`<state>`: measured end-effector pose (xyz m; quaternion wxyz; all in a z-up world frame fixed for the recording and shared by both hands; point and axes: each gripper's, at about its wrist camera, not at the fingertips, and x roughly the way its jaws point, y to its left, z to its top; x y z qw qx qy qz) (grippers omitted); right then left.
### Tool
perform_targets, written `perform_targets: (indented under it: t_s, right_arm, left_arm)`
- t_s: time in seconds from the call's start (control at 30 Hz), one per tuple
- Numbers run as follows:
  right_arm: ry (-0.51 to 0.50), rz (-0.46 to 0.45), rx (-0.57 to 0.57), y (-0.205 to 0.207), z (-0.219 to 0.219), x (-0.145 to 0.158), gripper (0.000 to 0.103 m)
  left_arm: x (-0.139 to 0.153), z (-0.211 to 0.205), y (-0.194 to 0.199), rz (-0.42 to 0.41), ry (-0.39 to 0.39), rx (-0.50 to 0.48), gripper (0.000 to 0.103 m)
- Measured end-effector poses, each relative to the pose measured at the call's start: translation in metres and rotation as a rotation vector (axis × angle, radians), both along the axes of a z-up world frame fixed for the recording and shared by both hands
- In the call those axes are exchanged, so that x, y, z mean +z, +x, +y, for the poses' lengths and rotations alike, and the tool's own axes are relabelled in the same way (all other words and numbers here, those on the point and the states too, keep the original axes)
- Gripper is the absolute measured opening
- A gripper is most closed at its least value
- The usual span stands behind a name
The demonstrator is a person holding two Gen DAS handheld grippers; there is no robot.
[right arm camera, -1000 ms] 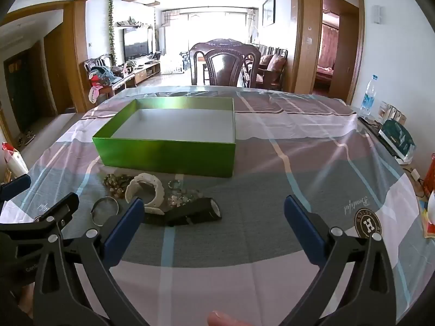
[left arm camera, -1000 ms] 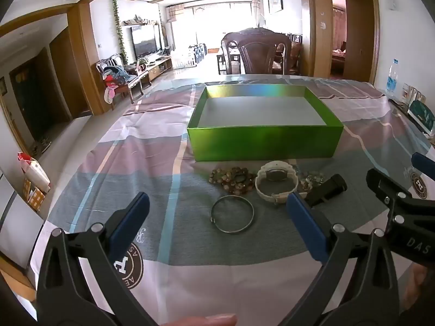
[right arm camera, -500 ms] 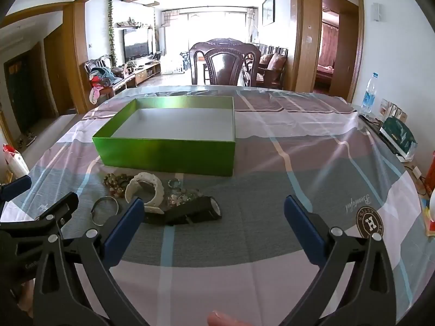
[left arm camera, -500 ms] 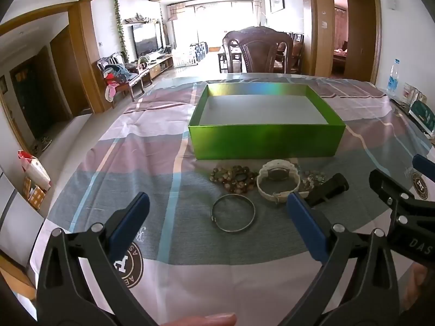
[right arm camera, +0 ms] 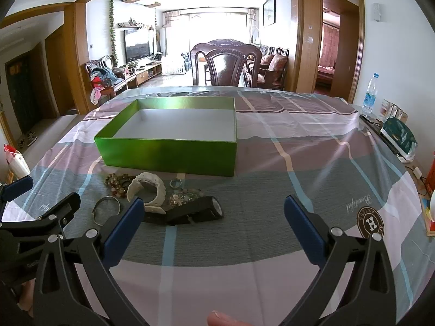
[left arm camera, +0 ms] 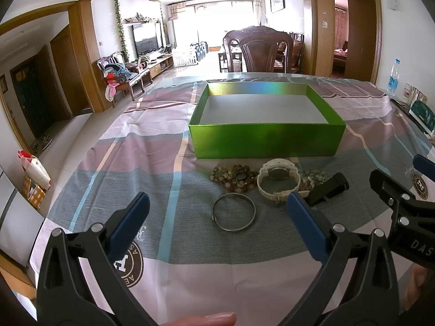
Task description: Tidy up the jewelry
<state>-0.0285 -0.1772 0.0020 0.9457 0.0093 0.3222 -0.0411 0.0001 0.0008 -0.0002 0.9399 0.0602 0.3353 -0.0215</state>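
An open green box [left arm camera: 267, 135] [right arm camera: 168, 150] with a white floor stands empty on the checked tablecloth. In front of it lie a silver bangle [left arm camera: 233, 215] [right arm camera: 106, 209], a brown bead bracelet [left arm camera: 233, 177] [right arm camera: 117, 183], a white watch [left arm camera: 278, 180] [right arm camera: 146, 190], a small heap of sparkly pieces [left arm camera: 312, 177] [right arm camera: 185, 197] and a black watch [left arm camera: 327, 189] [right arm camera: 194, 212]. My left gripper [left arm camera: 217, 228] is open and empty, just short of the bangle. My right gripper [right arm camera: 213, 226] is open and empty, to the right of the black watch.
A water bottle [right arm camera: 370, 93] and small boxes and a green bag [right arm camera: 398, 137] stand at the table's right edge. A wooden chair [right arm camera: 225, 63] stands behind the table. The right gripper's jaw tips show at the right of the left wrist view [left arm camera: 391, 190].
Both grippers have edged slightly forward toward the jewelry. Nothing has been picked up or moved.
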Motion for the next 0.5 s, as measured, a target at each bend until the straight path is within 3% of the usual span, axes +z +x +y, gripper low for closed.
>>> perform_targets:
  t_s: [0.5]
  right_arm:
    - [0.000,-0.002,0.002,-0.0007,0.0019,-0.0002,0.100]
  left_arm:
    - [-0.0001,0.0001,0.0002,0.001,0.000,0.000,0.099]
